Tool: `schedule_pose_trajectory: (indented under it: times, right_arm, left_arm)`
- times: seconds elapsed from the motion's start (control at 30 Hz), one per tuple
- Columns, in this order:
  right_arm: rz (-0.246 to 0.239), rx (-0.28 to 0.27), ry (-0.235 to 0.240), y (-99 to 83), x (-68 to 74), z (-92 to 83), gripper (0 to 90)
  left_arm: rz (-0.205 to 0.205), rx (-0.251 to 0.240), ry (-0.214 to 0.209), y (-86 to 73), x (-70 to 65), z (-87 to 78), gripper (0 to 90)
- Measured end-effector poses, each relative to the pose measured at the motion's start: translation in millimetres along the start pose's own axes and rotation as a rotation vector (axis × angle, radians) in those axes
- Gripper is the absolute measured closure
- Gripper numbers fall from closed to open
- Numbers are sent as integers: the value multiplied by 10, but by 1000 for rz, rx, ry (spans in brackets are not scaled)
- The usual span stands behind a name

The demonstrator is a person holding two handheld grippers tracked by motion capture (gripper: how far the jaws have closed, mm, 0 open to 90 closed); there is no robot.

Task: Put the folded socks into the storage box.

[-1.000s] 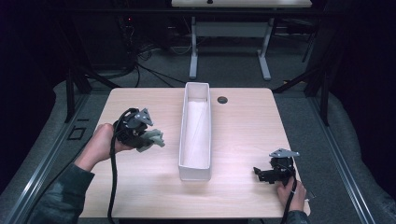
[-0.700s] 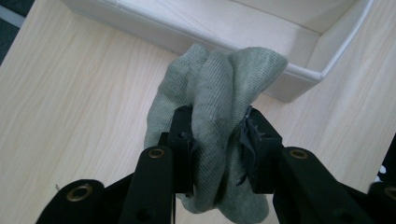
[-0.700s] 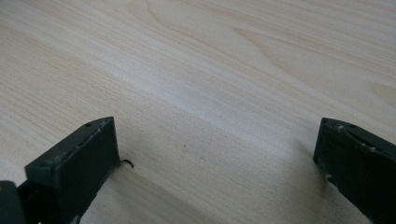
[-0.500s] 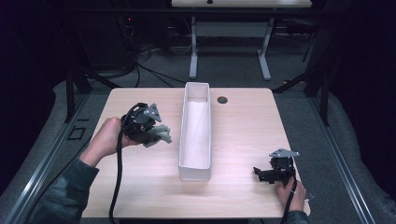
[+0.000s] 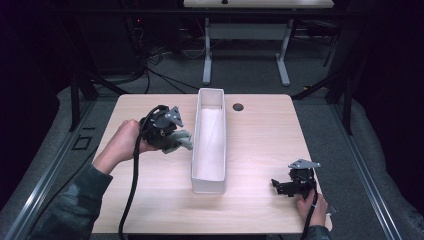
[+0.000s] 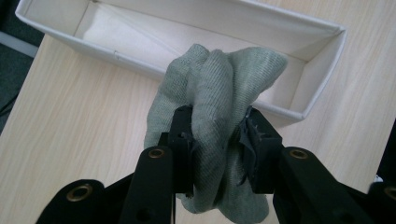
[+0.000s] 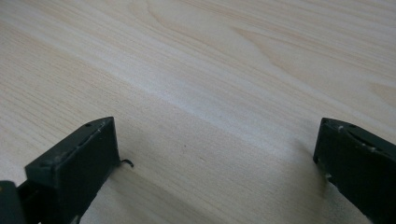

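Observation:
My left gripper (image 5: 175, 139) is shut on a bunched grey-green knitted cloth (image 5: 181, 140), held above the table just left of the long white box (image 5: 210, 177). In the left gripper view the cloth (image 6: 212, 93) bulges up between the two black jaws of the left gripper (image 6: 215, 140), with the open white box (image 6: 322, 70) right behind it. My right gripper (image 5: 277, 186) rests low near the table's front right corner, held by a hand. In the right gripper view the right gripper (image 7: 217, 158) has its jaws wide apart with bare wood between them.
The pale wooden table (image 5: 265, 135) carries a round black grommet (image 5: 238, 106) behind the box. The box's inside looks bare. A black cable (image 5: 131, 190) trails from the left gripper toward the front edge. Dark floor and a desk frame (image 5: 245, 55) lie beyond.
My left gripper has carried the cloth up and to the right, closer to the white box. The right gripper has stayed where it was.

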State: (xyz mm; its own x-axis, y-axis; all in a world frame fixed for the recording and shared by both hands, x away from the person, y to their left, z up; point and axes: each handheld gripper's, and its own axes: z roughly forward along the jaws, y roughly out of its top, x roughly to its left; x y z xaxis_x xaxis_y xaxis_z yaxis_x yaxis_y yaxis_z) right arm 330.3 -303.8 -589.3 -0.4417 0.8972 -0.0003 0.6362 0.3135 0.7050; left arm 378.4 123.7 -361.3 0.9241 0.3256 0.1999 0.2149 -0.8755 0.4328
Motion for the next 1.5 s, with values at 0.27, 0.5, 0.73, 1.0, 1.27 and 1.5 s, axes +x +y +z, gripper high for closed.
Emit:
schedule_pose_trajectory:
  times: [0.27, 0.5, 0.73, 1.0, 1.27, 1.5]
  right_arm:
    - [0, -1, 0, -1, 0, 1, 0]
    - [0, -1, 2, -1, 0, 1, 0]
    - [0, -1, 0, 0, 0, 0, 0]
    - [0, 0, 0, 0, 1, 0, 0]
    - [0, 0, 0, 0, 1, 0, 0]
    - [0, -1, 0, -1, 1, 0, 0]
  left_arm:
    - [28, -4, -16, 133, -36, 49, 685]
    - [49, -6, -32, 244, -72, 105, 684]
    - [65, -10, -61, 334, -116, 178, 680]
    - [88, -1, -89, 428, -163, 290, 677]
    - [96, 23, -136, 500, -215, 467, 674]
    - [98, 40, -166, 519, -247, 594, 669]
